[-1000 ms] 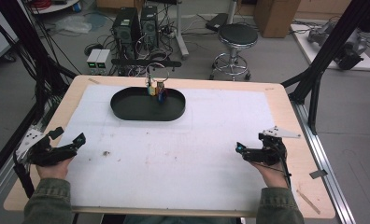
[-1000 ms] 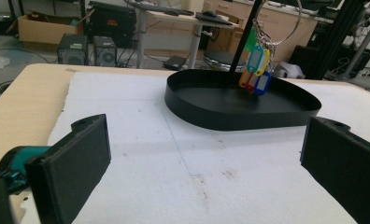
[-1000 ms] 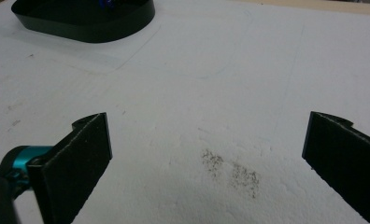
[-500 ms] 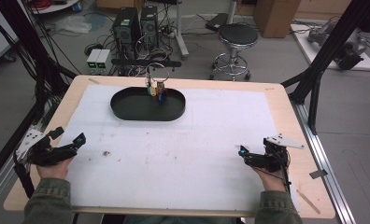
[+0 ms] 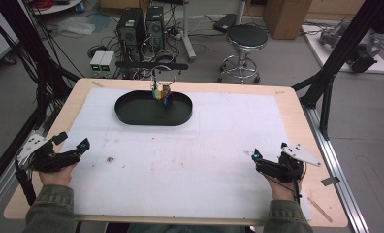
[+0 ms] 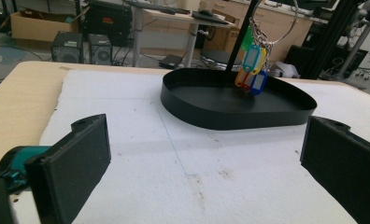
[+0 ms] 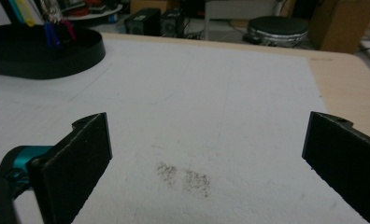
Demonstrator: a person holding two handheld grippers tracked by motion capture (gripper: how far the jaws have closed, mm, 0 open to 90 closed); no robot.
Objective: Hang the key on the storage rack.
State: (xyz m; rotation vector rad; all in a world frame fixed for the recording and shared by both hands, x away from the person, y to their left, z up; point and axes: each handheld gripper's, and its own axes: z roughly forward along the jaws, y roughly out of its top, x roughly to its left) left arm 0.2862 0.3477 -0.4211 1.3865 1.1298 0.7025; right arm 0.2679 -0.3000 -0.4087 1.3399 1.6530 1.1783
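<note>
A black oval tray (image 5: 132,118) lies at the far middle of the white mat. Over it hangs a metal ring with several coloured key tags (image 5: 161,93), their lower ends inside the tray. My left gripper (image 5: 73,141) rests open near the mat's left edge, well short of the tray. In the left gripper view, the left gripper (image 6: 204,163) has nothing between its jaws, and the tray (image 6: 230,116) and the tags (image 6: 252,70) lie ahead. My right gripper (image 5: 267,154) sits open at the near right. The right gripper (image 7: 206,154) holds nothing, with the tray (image 7: 57,60) far off at upper left.
A white mat (image 5: 190,155) covers most of the wooden table (image 5: 304,121). Small dark smudges (image 7: 185,177) mark the mat. Beyond the far edge stand computer cases (image 5: 141,24) with cables and a stool (image 5: 247,36). Black frame posts (image 5: 335,58) flank the table.
My right gripper has drifted a little toward the table's near edge. The left gripper, tray and key tags have not moved.
</note>
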